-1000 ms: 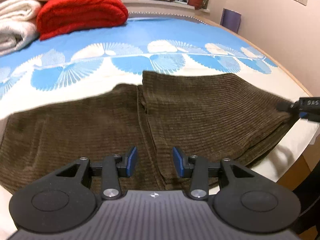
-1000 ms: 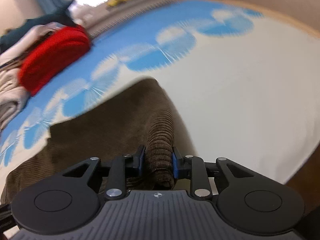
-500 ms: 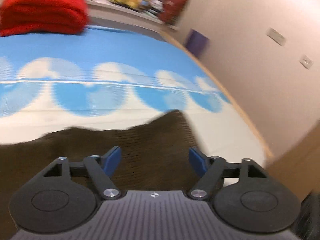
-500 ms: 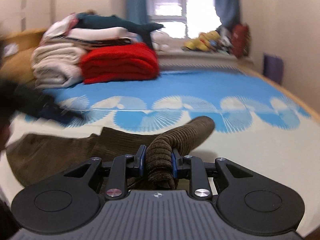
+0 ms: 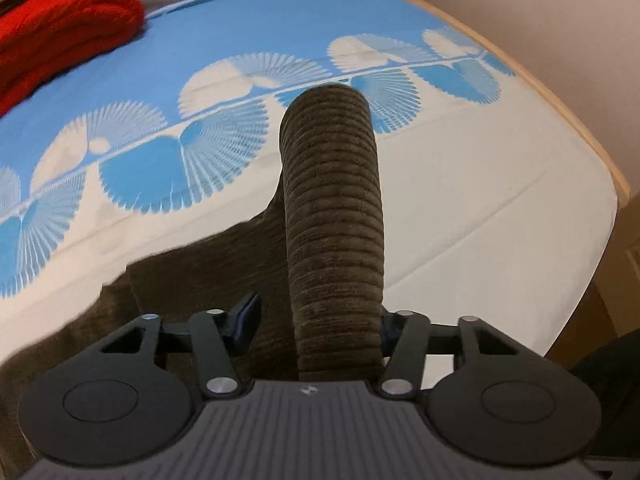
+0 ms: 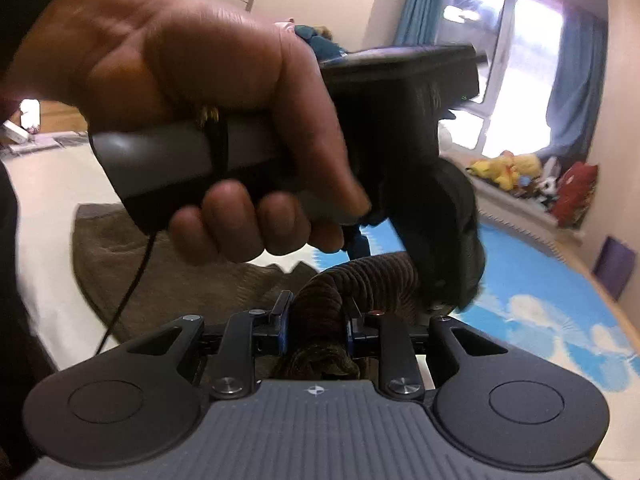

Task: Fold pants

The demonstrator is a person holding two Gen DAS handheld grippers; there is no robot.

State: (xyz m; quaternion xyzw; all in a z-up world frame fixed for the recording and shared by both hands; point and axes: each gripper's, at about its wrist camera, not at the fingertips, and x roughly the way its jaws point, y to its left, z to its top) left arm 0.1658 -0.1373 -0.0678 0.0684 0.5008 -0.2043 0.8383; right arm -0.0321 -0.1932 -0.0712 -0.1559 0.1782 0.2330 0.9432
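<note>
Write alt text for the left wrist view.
The left tongs, jaws apart, straddle a raised fold of brown corduroy pants above a bed sheet with blue fan prints. A folded red blanket lies at far left.

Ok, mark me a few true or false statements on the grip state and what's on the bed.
1. The right gripper is shut on a fold of the pants. True.
2. The left gripper is clamped on the pants. False: its jaws stand apart, with a gap between one finger and the fold.
3. The pants are blue denim. False: they are brown corduroy.
4. A red blanket lies at the far end of the bed. True.
5. The left hand is empty. False: it grips the handle of its gripper.
</note>
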